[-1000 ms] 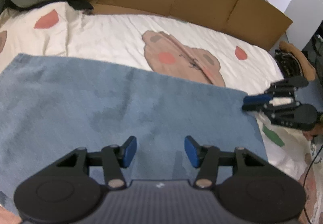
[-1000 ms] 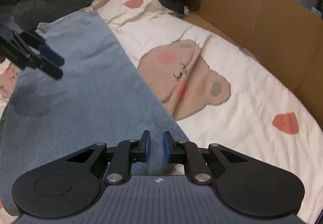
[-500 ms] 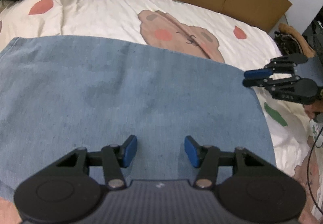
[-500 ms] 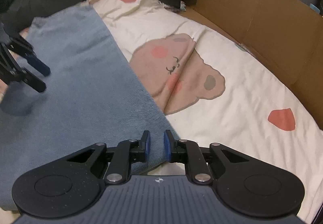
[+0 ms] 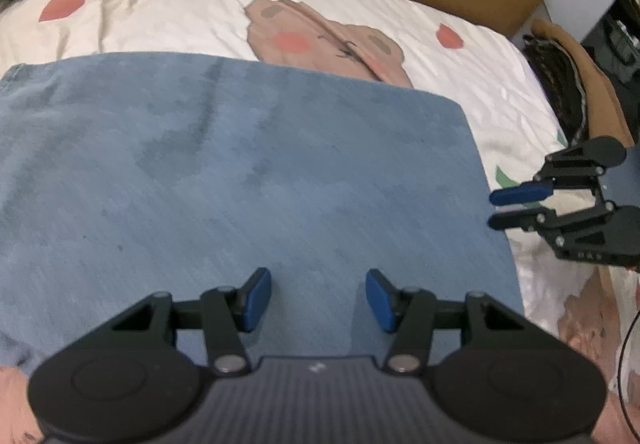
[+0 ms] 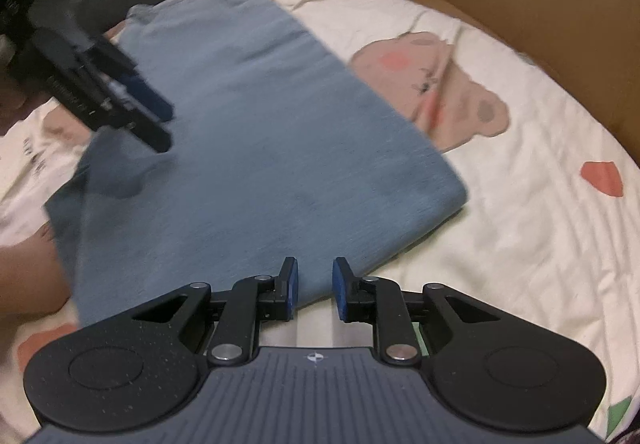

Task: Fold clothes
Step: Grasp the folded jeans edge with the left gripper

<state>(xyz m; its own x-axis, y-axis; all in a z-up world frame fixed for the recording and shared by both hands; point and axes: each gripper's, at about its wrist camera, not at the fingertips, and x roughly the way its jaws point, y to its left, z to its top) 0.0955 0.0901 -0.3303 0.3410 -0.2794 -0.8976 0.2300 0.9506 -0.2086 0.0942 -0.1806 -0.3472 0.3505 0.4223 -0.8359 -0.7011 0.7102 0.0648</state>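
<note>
Across the middle of the bed (image 5: 168,16), spread flat on its bear-print cover, lies the blue cloth (image 5: 240,184), with left tool (image 5: 318,300) spread above its near part and right tool (image 6: 314,290) narrowly parted, empty, at its right edge, seemingly for a fold.

Soft, even indoor light is spread over both views, without glare. The cream cartoon-printed bedsheet (image 5: 168,24) is rendered brightest, and only faint shadows are cast on the flat blue-grey cloth garment (image 5: 240,180). Strong fisheye bending and dark vignetting are seen at the corners. In the right wrist view, the left claw (image 6: 158,124) is smeared by motion blur, and the garment's edges are softened.
</note>
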